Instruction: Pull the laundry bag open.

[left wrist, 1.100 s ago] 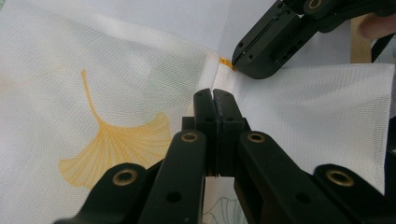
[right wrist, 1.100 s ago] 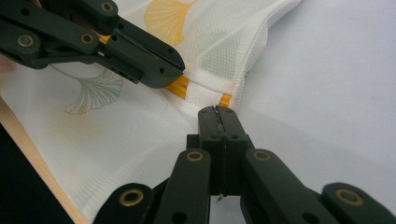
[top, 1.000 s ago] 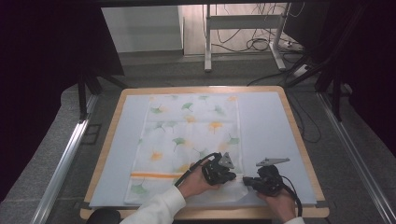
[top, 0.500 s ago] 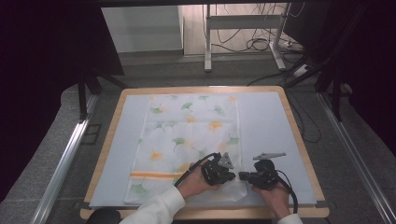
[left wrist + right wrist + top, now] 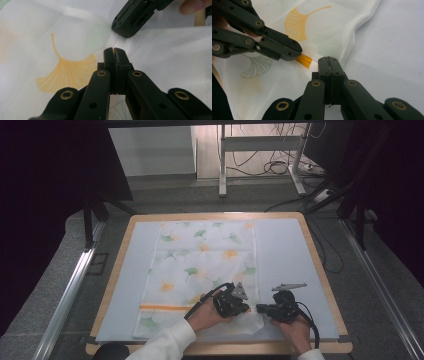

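Both jaw pairs pressed together, left gripper (image 5: 248, 306) and right gripper (image 5: 258, 308) pinching white ginkgo-leaf printed cloth (image 5: 200, 265) on pale blue wooden-rimmed table (image 5: 285, 250).

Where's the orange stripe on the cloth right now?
In the high view the orange stripe crosses the cloth near its front edge, left of the left hand-held gripper; its end shows beside that gripper in the right gripper view.

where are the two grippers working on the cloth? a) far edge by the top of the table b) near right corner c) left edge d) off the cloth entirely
b: in the high view the left gripper and right gripper meet at the near right corner of the leaf-print cloth, both shut.
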A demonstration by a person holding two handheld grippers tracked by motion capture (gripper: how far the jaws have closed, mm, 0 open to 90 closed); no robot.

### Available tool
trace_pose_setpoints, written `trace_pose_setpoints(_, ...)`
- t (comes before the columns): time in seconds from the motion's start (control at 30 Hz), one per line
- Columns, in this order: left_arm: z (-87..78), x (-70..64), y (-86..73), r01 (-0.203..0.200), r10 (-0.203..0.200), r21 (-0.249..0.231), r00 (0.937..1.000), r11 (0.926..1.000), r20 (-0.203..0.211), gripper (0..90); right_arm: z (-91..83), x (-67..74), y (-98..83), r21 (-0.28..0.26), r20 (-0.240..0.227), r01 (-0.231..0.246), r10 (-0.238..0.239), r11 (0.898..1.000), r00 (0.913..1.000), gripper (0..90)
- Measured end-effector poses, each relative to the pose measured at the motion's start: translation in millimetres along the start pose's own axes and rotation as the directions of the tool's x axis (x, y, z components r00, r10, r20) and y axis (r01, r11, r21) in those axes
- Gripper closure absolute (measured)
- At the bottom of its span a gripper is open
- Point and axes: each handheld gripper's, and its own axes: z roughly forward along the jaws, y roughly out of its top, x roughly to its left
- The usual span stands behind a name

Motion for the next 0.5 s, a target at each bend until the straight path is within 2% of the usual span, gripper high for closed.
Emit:
trace_pose_setpoints(0.27,-5.2,2.2,-6.0,0.007,-0.007,0.0,1.0,1.0,-0.005,90.0,-0.1,-0.3,-0.7,-0.004,-0.002,0.0,0.0,1.0,1.0,89.8)
trace_pose_setpoints(0.43,-12.3,6.2,-15.6,0.044,-0.044,-0.01,0.999,0.999,-0.003,90.0,0.1,-0.3,-0.8,-0.006,-0.005,0.003,-0.003,1.0,1.0,89.8)
trace_pose_setpoints(0.5,-12.7,6.2,-16.3,0.044,-0.044,-0.011,0.999,0.999,-0.006,90.0,0.1,-0.3,-0.9,-0.007,-0.005,0.004,-0.004,1.0,1.0,89.8)
